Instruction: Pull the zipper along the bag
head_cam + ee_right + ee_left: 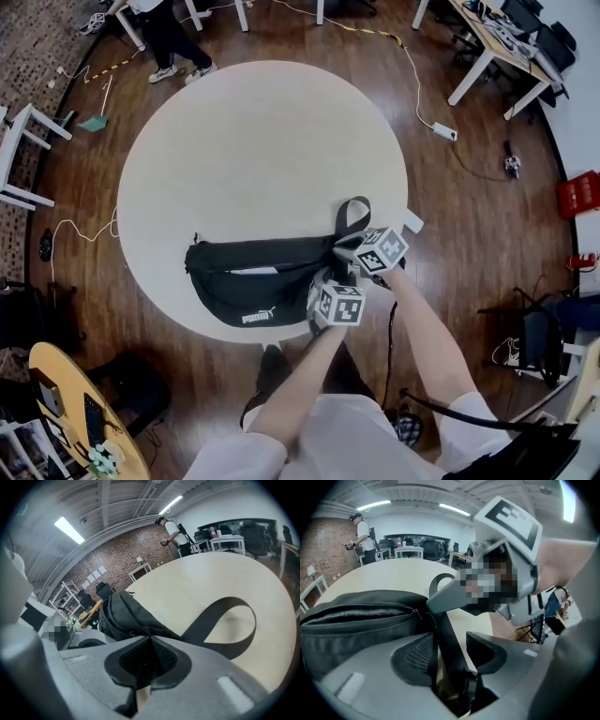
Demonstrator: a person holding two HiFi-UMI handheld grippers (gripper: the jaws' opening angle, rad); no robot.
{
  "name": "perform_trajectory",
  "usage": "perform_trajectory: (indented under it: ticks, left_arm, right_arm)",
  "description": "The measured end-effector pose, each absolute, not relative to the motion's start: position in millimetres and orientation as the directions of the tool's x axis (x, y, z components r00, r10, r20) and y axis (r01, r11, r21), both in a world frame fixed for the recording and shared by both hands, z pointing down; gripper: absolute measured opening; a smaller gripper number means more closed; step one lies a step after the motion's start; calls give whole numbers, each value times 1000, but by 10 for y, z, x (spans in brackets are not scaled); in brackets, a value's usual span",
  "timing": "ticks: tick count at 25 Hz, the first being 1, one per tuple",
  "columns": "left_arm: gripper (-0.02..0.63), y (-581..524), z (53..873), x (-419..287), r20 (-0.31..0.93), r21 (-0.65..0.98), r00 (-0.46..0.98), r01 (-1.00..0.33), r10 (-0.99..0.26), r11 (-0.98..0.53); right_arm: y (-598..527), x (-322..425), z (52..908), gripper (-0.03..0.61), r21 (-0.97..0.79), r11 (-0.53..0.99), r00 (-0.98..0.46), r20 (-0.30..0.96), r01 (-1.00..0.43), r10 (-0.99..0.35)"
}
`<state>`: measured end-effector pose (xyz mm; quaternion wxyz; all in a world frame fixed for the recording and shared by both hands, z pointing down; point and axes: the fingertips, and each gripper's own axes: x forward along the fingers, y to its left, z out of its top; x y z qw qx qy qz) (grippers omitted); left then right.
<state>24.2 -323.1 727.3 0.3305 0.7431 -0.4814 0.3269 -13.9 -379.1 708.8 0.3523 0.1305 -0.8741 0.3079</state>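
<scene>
A black waist bag (253, 281) lies on the round pale table (262, 131) near its front edge, and its strap (352, 217) loops off the right end. Both grippers are at that end. My right gripper (354, 251) is shut on the bag's end where the strap joins (150, 641). My left gripper (323, 286) stands open just in front of it. The strap (447, 639) runs down between its jaws, and the pads are not pressing it. The zipper pull (416, 611) sits on the bag's top seam, a little left of the left gripper's jaws.
The bag lies close to the table's front edge. A person (164, 33) stands beyond the table's far left side. A cable and power strip (443, 131) lie on the wooden floor, with desks at top right. A small yellow table (66, 403) is at bottom left.
</scene>
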Motion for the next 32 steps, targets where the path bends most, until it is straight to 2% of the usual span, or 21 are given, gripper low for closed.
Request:
perform_trajectory:
  ticks: [2, 3, 4, 6, 7, 14, 20, 26, 32]
  left_arm:
    - [255, -3301, 7386, 224, 833, 112, 238, -957, -500, -268]
    - [239, -3333, 7423, 172, 842, 78, 189, -969, -505, -233]
    - [197, -3358, 7444, 103, 846, 47, 144, -979, -513, -197]
    - [63, -3383, 7448, -4, 845, 16, 100, -987, -526, -162]
    - [51, -3385, 7434, -13, 841, 25, 111, -986, -530, -167]
    - [40, -3144, 7068, -99, 784, 152, 270, -957, -559, -249]
    - [38, -3039, 6602, -686, 708, 219, 351, -934, -613, -281]
    - [38, -2996, 6269, -1500, 677, 199, 335, -941, -655, -275]
    - [38, -2853, 6264, -2342, 682, 183, 293, -955, -670, -232]
  right_arm:
    - [-3801, -137, 7082, -6, -457, 776, -726, 688, -436, -2]
    - [-3802, -141, 7078, -6, -464, 774, -732, 681, -431, 1]
    - [-3800, -144, 7073, -6, -471, 772, -738, 674, -427, 3]
    - [-3799, -139, 7063, -6, -481, 770, -749, 663, -419, 7]
    - [-3802, -132, 7060, -6, -482, 772, -752, 659, -415, 8]
    - [-3802, -102, 7090, -6, -460, 783, -750, 662, -418, -11]
    - [-3773, -70, 7202, -6, -423, 777, -725, 686, -466, -62]
    - [-3768, -87, 7238, -6, -396, 756, -703, 702, -520, -116]
    - [-3803, -92, 7268, -6, -373, 719, -667, 726, -587, -168]
